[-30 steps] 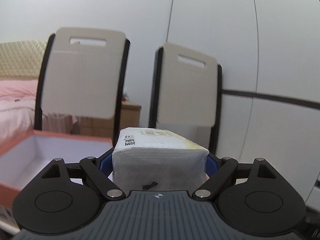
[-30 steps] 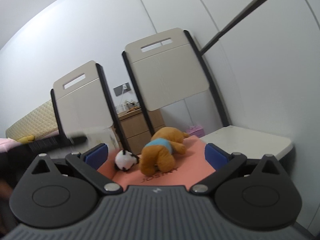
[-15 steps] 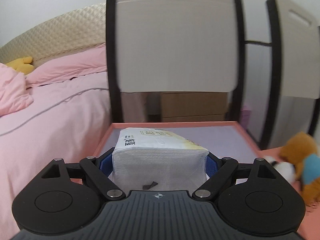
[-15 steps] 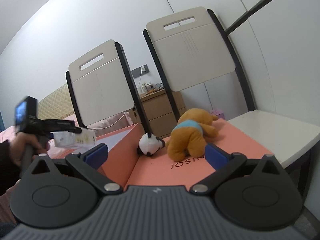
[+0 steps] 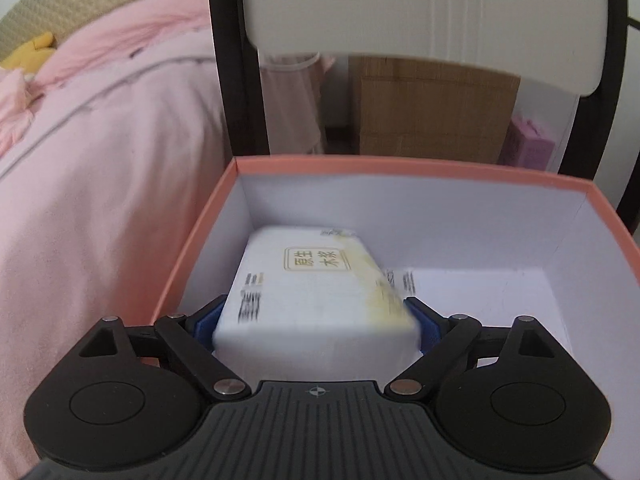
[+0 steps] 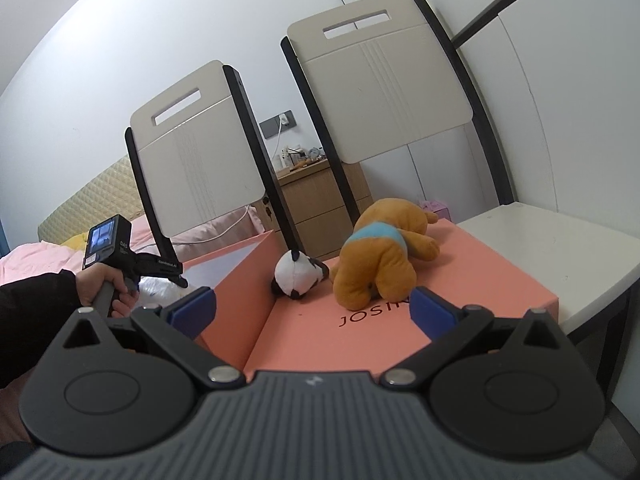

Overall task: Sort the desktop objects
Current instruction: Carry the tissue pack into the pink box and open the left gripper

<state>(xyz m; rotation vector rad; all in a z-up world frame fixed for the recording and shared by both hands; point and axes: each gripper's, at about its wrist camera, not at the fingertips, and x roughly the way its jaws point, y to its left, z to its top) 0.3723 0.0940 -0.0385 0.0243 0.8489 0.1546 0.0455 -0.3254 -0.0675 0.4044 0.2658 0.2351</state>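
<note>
My left gripper (image 5: pixel 314 320) is shut on a white tissue pack (image 5: pixel 312 288) with printed characters and holds it tilted down inside the open pink box (image 5: pixel 400 170), near its left wall. In the right wrist view the left gripper (image 6: pixel 160 270) shows at the box (image 6: pixel 244 268), the pack partly hidden behind it. My right gripper (image 6: pixel 312 308) is open and empty, low over the pink lid (image 6: pixel 460 276). A brown plush dog (image 6: pixel 384 256) and a small panda plush (image 6: pixel 298 276) lie on the lid.
Two beige chair backs (image 6: pixel 384 80) stand behind the box and lid. A pink bed (image 5: pixel 100 152) lies to the left. A white table (image 6: pixel 560 240) carries the lid at the right. A wooden nightstand (image 6: pixel 320 200) is behind.
My left gripper has swung left and tipped down, bringing the tissue pack from above the box rim into the box. My right gripper has pulled back slightly and stays open.
</note>
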